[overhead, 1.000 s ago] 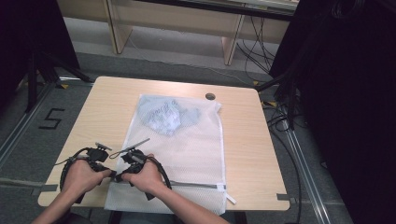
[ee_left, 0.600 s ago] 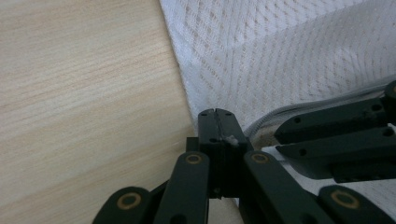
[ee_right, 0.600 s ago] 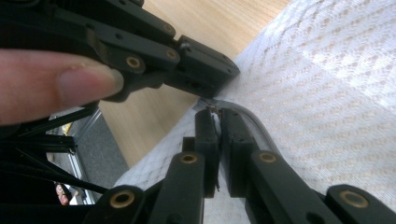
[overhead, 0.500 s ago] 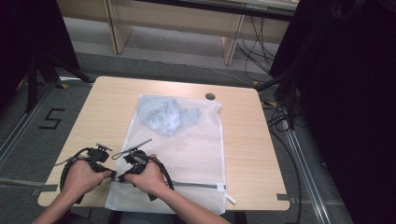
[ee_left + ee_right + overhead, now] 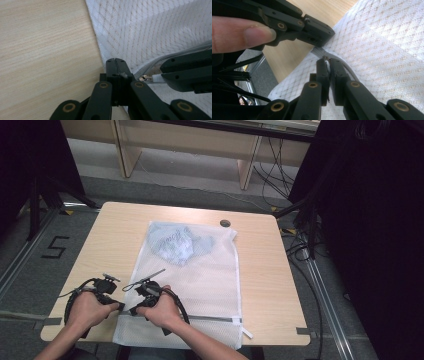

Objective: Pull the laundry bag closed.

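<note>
Little has shifted since a second ago: at the mesh bag's (image 5: 200, 285) near-left zipper (image 5: 200, 318) end, left gripper (image 5: 115, 61) clamps the corner, right gripper (image 5: 327, 61) pinches the pull (image 5: 143, 78), zipping barely begun.

This looks like a lab or test room. A plain wooden worktop (image 5: 260, 270) stands on a grey floor with a taped number 5 (image 5: 55, 247), metal rails (image 5: 325, 310), black curtains (image 5: 370, 220) and loose cables (image 5: 272, 167).
</note>
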{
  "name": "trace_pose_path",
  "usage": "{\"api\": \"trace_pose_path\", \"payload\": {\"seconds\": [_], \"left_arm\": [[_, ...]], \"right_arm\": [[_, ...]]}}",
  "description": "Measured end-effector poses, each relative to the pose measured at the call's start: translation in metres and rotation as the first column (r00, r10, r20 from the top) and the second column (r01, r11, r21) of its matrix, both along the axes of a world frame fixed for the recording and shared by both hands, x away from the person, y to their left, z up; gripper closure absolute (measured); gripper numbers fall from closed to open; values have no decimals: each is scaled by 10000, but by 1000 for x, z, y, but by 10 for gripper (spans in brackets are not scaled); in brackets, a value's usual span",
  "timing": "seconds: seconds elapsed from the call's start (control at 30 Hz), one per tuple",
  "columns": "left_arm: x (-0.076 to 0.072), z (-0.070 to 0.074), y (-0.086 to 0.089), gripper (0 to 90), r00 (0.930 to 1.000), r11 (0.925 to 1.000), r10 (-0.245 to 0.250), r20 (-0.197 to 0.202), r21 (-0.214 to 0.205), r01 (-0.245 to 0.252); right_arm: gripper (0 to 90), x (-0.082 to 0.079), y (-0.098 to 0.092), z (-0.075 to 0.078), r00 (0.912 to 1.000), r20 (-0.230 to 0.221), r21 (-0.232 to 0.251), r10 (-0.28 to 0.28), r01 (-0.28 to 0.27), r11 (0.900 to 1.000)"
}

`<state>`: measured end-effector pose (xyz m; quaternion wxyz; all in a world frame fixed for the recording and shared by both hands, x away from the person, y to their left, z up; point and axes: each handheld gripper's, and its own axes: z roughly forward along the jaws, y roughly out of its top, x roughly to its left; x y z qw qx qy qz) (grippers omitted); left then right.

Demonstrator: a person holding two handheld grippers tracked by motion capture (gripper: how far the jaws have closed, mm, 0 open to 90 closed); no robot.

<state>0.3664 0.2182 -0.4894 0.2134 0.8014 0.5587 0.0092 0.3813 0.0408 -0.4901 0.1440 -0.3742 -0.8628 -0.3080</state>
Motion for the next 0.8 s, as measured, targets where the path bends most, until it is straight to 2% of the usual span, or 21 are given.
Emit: {"api": "trace_pose_path", "payload": {"seconds": [0.03,0.1,0.17,0.23,0.27,0.33,0.37,0.43,0.47,0.53,0.57,0.63,0.73,0.77,0.8], "left_arm": [[0,-1,-2,899,9994,9994,319,135,-160,-317],[0,-1,-1,899,9996,9995,262,114,-151,-260],[0,-1,-1,899,9998,9997,182,87,-142,-181],[0,-1,-1,899,9998,9998,178,88,-121,-177],[0,-1,0,899,9999,9998,136,66,-114,-136],[0,-1,0,899,9999,9998,133,69,-123,-132],[0,-1,0,899,9999,9998,135,69,-122,-134],[0,-1,0,899,9999,9998,140,67,-127,-139],[0,-1,0,899,9999,9998,140,64,-129,-139],[0,-1,0,899,9999,9998,155,72,-126,-154],[0,-1,0,899,9999,9998,135,65,-114,-134],[0,-1,0,899,9999,9998,144,69,-114,-143],[0,-1,0,899,9999,9998,134,65,-116,-134],[0,-1,0,899,9999,9998,136,66,-118,-135],[0,-1,0,899,9999,9998,136,66,-118,-135]], "right_arm": [[870,-1,0,0,9999,-76,19,-76,76,10000],[871,-1,0,1,9999,-116,-16,-84,84,10000],[870,0,-2,1,9999,134,-73,74,-73,9999],[871,-2,-2,2,10000,-36,-68,-21,20,10000],[871,-1,-4,3,9999,124,-111,23,-22,9999],[871,-1,-4,3,9999,110,-106,26,-24,9999],[871,-3,-5,4,9999,-51,-117,-107,106,9999],[871,-1,-7,3,10000,78,-135,17,-16,9999],[871,-2,-8,4,9999,-57,-133,-111,110,9999],[871,-2,-8,5,9999,-53,-137,-104,103,9999],[871,-1,-10,3,9998,192,-150,87,-84,9999],[871,-2,-11,6,9999,-64,-192,-132,131,9997],[871,-1,-13,6,10000,49,-157,15,-14,9999],[871,0,-15,6,9993,300,-226,210,-203,9995],[871,0,-15,6,9993,300,-226,210,-203,9995]]}}
